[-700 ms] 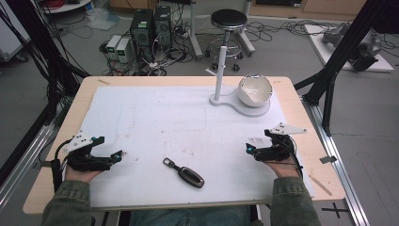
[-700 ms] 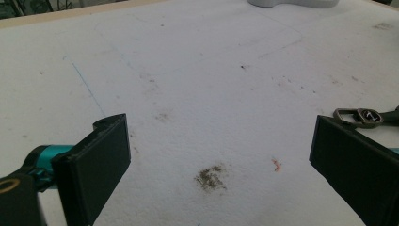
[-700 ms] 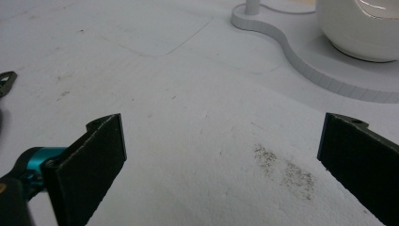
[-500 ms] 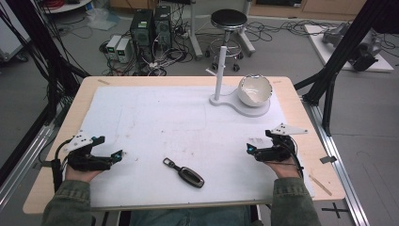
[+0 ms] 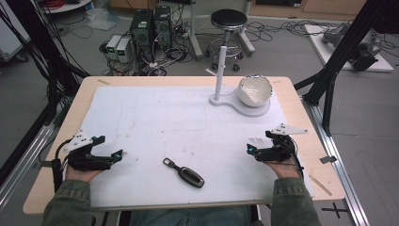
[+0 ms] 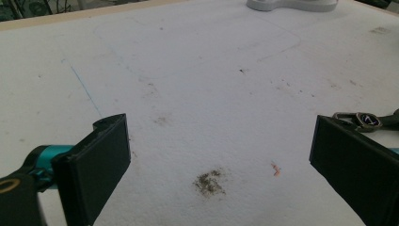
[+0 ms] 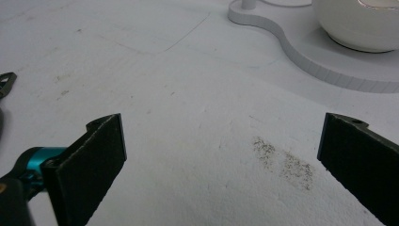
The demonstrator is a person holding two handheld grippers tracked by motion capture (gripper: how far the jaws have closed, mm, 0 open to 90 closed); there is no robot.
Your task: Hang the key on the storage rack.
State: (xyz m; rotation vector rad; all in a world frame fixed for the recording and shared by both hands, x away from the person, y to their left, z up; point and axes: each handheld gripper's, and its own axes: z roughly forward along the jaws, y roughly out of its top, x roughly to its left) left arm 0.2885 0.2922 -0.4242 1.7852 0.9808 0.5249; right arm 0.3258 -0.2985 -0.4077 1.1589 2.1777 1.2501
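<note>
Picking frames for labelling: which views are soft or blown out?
High view: evenly lit, slightly soft; the key fob is readable. Left gripper view: the jaws blur at the bottom edge. Right gripper view: the bowl is overexposed at its rim.

Wide bare white mat (image 5: 179, 122) lies between the two grippers, so the middle of the table is easy passage. Only the car key (image 5: 184, 172) sits low at six o'clock, well apart from both. Up at one o'clock the white stand (image 5: 240, 104) with its upright post (image 5: 219, 81) and bowl (image 5: 254, 89) blocks that corner.
</note>
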